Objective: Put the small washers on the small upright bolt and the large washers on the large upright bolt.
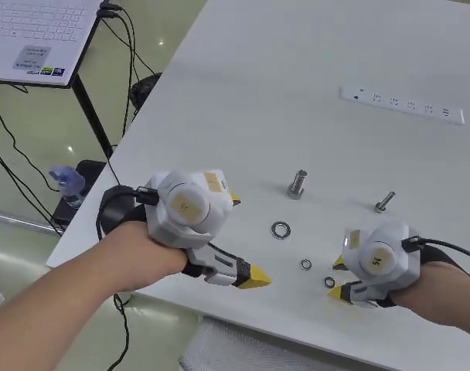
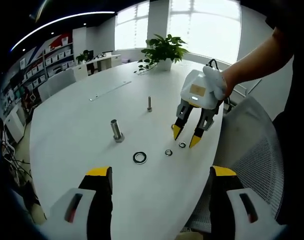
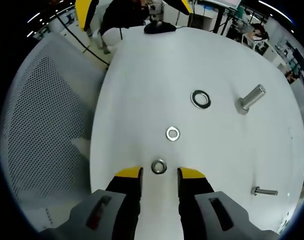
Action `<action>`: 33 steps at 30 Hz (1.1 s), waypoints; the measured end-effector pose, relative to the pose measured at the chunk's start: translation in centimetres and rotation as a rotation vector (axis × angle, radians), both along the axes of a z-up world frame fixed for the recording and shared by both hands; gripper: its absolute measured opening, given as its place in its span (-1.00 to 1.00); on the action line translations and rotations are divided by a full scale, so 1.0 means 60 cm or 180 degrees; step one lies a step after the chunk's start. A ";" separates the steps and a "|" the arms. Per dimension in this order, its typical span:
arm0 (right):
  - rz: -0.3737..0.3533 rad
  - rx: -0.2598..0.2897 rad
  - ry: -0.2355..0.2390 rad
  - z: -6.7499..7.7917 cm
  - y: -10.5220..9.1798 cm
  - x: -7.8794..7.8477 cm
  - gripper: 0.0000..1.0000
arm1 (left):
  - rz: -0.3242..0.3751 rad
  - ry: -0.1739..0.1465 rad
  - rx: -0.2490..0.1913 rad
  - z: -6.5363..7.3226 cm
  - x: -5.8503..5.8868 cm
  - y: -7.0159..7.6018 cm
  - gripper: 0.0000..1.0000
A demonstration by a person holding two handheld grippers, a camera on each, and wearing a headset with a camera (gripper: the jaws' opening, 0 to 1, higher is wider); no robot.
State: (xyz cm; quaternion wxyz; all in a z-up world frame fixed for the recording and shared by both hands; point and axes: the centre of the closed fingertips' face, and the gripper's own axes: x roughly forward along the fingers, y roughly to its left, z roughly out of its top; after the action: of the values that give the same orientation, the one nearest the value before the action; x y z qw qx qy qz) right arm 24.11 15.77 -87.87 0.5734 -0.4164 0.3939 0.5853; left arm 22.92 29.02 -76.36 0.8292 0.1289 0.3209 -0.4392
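Here the right claw (image 3: 160,174), jaws parted, hangs above a small washer (image 3: 159,166)

An office meeting room is indicated: a long white bench (image 2: 72,125) is seen with a mesh chair (image 3: 47,125), potted plant (image 2: 164,47), wall shelves (image 2: 59,50), large windows (image 2: 207,25), a laptop (image 1: 34,27) and a power strip (image 1: 401,104).

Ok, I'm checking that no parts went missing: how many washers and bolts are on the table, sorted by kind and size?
Large washer: 1
Small washers: 2
Large upright bolt: 1
Small upright bolt: 1
Total: 5
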 end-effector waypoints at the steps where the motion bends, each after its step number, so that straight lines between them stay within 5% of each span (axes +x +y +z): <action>1: 0.0005 -0.0013 0.0005 -0.001 -0.001 -0.001 -0.42 | -0.0002 -0.0002 0.0005 0.000 0.000 -0.001 0.58; 11: 0.0012 -0.0021 0.0014 0.000 0.004 -0.002 -0.57 | -0.0009 0.0009 -0.0013 0.000 0.000 -0.003 0.55; 27: 0.0146 -0.0370 -0.0003 -0.003 0.006 -0.004 -0.75 | 0.0012 0.0024 -0.0044 -0.003 -0.003 -0.003 0.50; 33: -0.0045 -0.0301 0.0115 -0.002 0.006 0.000 -0.76 | 0.0045 0.0016 -0.0040 -0.002 -0.002 -0.003 0.49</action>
State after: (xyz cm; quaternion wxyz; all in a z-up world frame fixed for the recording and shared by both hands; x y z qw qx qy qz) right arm 24.08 16.11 -87.97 0.5500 -0.4296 0.4343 0.5694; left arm 22.79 28.87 -76.48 0.8322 0.1204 0.3211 -0.4356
